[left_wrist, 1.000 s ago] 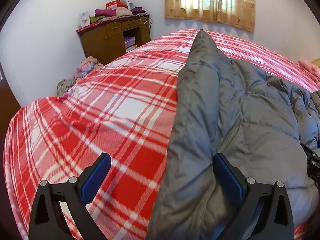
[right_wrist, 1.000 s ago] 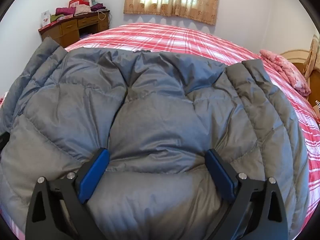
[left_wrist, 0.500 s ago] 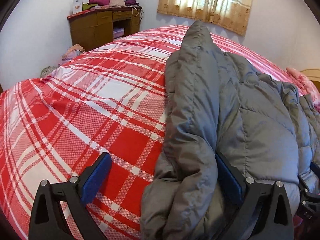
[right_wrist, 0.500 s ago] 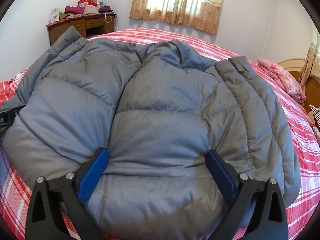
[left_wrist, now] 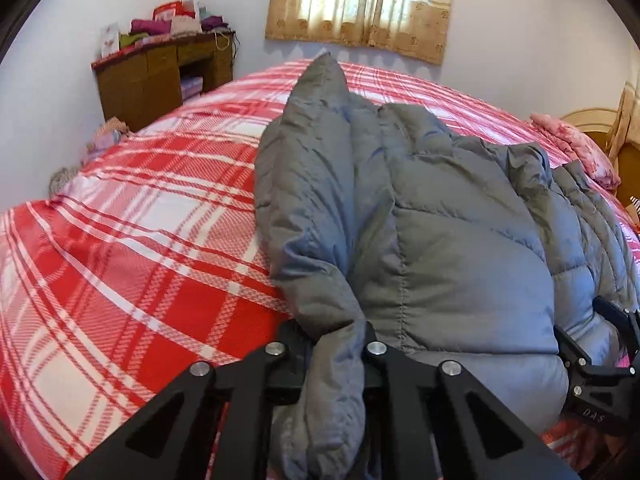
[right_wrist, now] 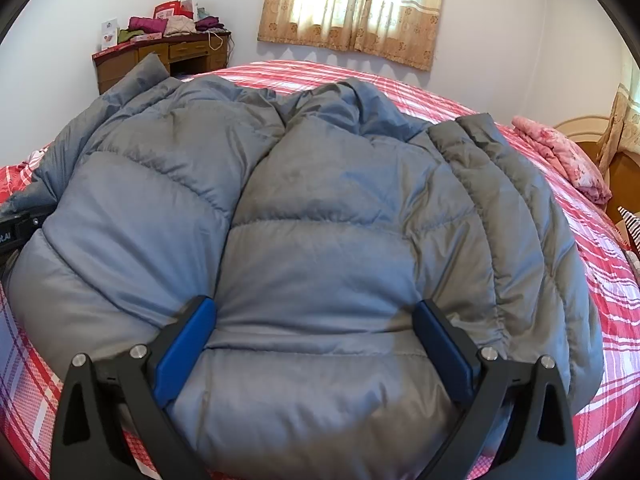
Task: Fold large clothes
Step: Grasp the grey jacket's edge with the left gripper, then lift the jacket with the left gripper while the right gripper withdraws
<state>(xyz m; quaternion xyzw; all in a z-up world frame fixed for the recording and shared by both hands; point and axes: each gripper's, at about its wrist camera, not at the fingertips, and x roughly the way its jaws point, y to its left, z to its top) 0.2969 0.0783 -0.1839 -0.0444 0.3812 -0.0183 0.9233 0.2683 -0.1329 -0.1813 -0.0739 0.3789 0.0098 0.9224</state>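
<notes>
The grey down jacket (left_wrist: 460,248) is spread on the plaid bed (left_wrist: 132,248), long axis toward 12 o'clock, its near cuff pinched in the just-closed left gripper (left_wrist: 338,350), while the right gripper (right_wrist: 314,344) is held wide open astride the hem

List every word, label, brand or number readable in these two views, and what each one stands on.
"DAS": on the black body of the right hand-held gripper, at the right edge of the left wrist view.
"AI", cut off by the frame: on the left hand-held gripper's body, at the left edge of the right wrist view.
Cards and red boxes on the wooden desk: print too small to read.
Grey puffer jacket: no label visible.
</notes>
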